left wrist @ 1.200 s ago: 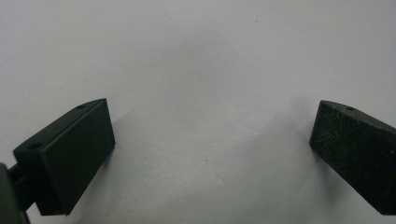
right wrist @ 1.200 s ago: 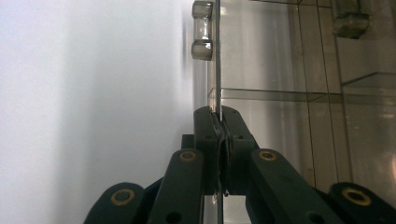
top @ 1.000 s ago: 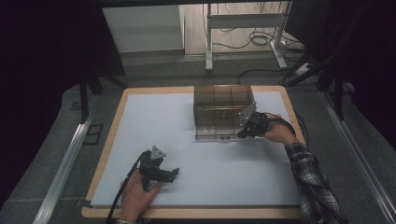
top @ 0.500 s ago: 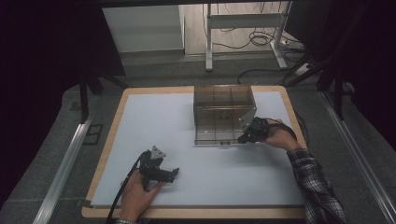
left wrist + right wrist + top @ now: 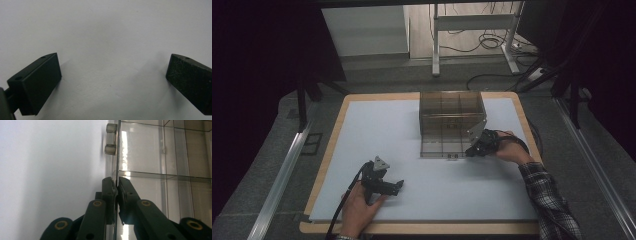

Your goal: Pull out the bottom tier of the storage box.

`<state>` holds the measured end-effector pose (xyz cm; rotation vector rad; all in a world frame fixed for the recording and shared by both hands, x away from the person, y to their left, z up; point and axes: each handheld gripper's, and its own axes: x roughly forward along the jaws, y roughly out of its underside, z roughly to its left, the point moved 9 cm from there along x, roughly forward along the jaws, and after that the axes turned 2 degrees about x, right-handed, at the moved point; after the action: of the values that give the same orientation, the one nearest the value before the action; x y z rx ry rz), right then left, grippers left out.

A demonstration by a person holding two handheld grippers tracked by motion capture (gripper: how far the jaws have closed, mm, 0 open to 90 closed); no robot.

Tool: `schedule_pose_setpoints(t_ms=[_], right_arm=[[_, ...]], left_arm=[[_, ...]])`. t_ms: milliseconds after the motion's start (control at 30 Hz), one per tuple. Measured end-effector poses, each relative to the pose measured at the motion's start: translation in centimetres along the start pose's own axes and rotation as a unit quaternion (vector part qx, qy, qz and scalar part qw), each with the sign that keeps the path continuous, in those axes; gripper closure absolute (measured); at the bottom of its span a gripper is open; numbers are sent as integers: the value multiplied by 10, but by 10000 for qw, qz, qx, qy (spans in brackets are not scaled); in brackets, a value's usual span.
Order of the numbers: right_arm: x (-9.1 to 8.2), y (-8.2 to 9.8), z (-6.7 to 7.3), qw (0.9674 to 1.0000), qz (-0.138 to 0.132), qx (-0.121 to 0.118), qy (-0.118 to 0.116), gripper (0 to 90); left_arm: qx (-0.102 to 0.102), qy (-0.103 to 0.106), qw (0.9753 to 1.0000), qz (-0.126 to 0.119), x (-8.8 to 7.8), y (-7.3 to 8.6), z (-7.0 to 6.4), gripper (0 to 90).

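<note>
Lowered my right gripper [image 5: 472, 150] with the clear organizer box's lid [image 5: 447, 148] toward the table [image 5: 362, 130], fingers pinching its edge. Left gripper [image 5: 112, 75] rests, fingers spread.

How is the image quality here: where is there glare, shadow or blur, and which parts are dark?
High view: the surroundings are nearly black, the table evenly lit, the clear box dim and brownish. Left gripper view: the jaws are soft-edged and throw faint shadows on the white surface. Right gripper view: bright glare streaks on the box panel that the right gripper pinches; the white surface darkens toward the left edge.
</note>
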<state>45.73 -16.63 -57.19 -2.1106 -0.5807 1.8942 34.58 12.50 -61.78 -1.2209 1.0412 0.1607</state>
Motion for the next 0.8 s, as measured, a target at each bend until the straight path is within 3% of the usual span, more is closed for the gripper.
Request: schedule_pose_setpoints(t_ms=[800], right_arm=[[-8, -12, 7, 9994, -291, 81, 180, 715]], left_arm=[[0, -1, 10000, 0, 0, 0, 0, 0]])
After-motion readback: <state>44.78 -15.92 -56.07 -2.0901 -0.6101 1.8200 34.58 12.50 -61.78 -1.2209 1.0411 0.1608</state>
